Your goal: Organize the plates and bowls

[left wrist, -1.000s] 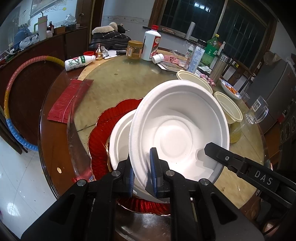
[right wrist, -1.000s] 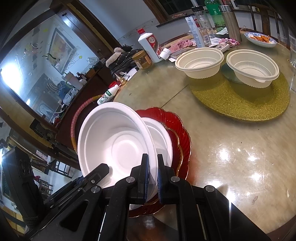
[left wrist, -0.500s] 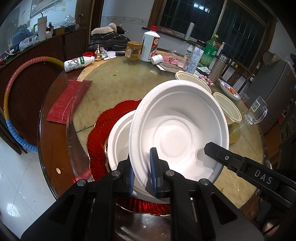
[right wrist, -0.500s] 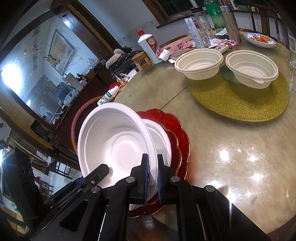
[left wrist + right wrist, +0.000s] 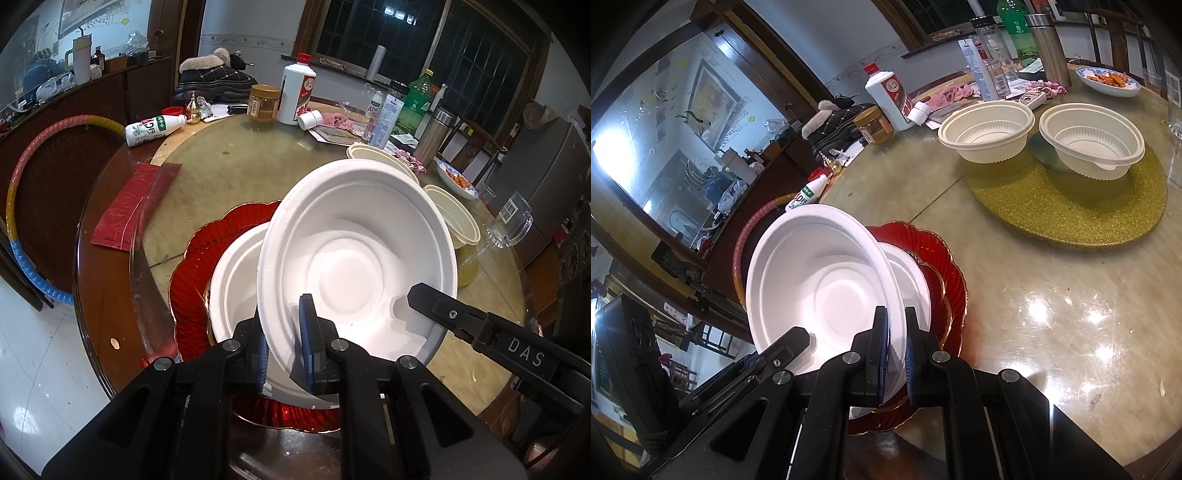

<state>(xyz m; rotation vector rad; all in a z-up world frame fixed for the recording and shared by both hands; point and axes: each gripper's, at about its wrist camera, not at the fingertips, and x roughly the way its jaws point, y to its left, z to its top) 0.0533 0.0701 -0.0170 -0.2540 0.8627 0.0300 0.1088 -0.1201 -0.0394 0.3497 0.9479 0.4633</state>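
Barely shifted, both tongs [image 5: 282,341] [image 5: 897,354] pinch the tilted white foam bowl's [image 5: 354,258] rim above another.

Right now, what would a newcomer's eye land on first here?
The big white bowl, tilted up front and centre, gripped at its rim by both the left gripper and the right gripper. Beneath it, another white bowl sits on a red plate. Beyond, two cream bowls rest on a gold mat.

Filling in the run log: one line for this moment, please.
left gripper: shut on white foam bowl | right gripper: shut on same rim | bowl tilted over second foam bowl on red plate
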